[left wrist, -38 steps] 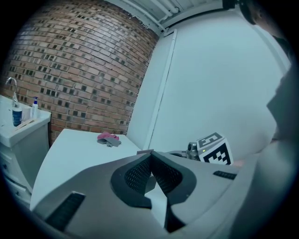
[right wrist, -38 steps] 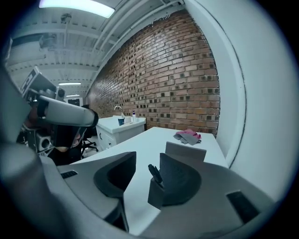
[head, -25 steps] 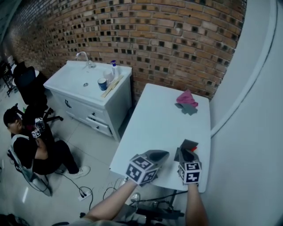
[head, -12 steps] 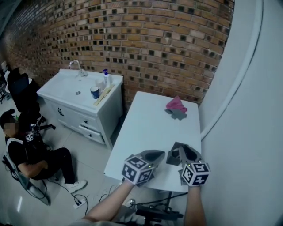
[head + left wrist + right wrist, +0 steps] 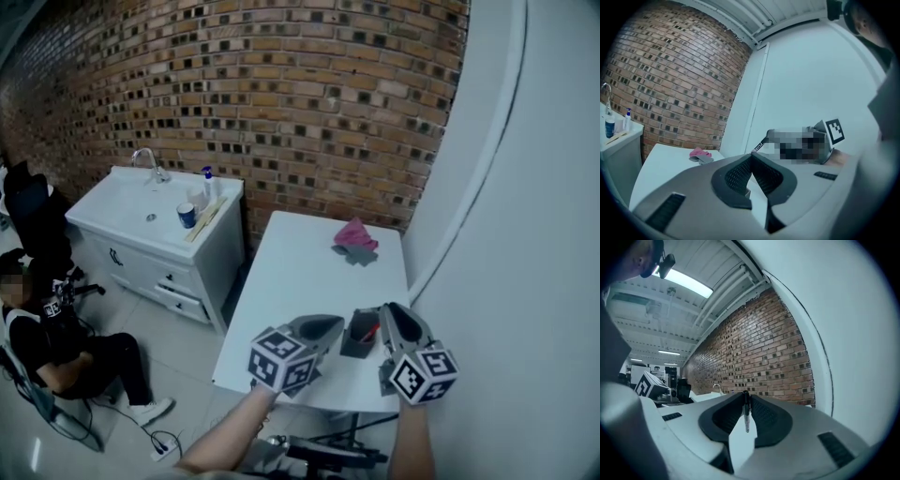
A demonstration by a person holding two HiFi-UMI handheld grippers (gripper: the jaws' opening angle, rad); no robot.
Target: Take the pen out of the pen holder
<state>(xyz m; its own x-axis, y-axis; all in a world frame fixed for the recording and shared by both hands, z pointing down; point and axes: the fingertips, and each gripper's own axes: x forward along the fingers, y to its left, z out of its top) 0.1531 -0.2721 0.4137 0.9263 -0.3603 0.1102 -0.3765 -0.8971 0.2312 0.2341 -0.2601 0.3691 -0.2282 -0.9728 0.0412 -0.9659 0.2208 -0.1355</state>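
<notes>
The right gripper (image 5: 746, 395) is clamped on the slim dark pen with a silvery tip (image 5: 746, 419), pinched near its top and dangling clear of the dark grey box pen holder (image 5: 360, 336). It looks light, stiff and slippery, so a mid-barrel grip seems safer. The left gripper (image 5: 751, 157) is closed on nothing.

In the head view the pen holder (image 5: 359, 334) stood half hidden between the left gripper (image 5: 339, 324) and the right gripper (image 5: 389, 311), and the red thing (image 5: 371, 331) in it was too small to name. The pen (image 5: 746, 416) showed only in the right gripper view (a thin dark shaft, pale at its tip), its top lost where the fingers (image 5: 768, 417) pinched it. The near edge of the table (image 5: 300, 272) lay behind the grippers. Both forearms (image 5: 234, 436) ran off the bottom edge.
</notes>
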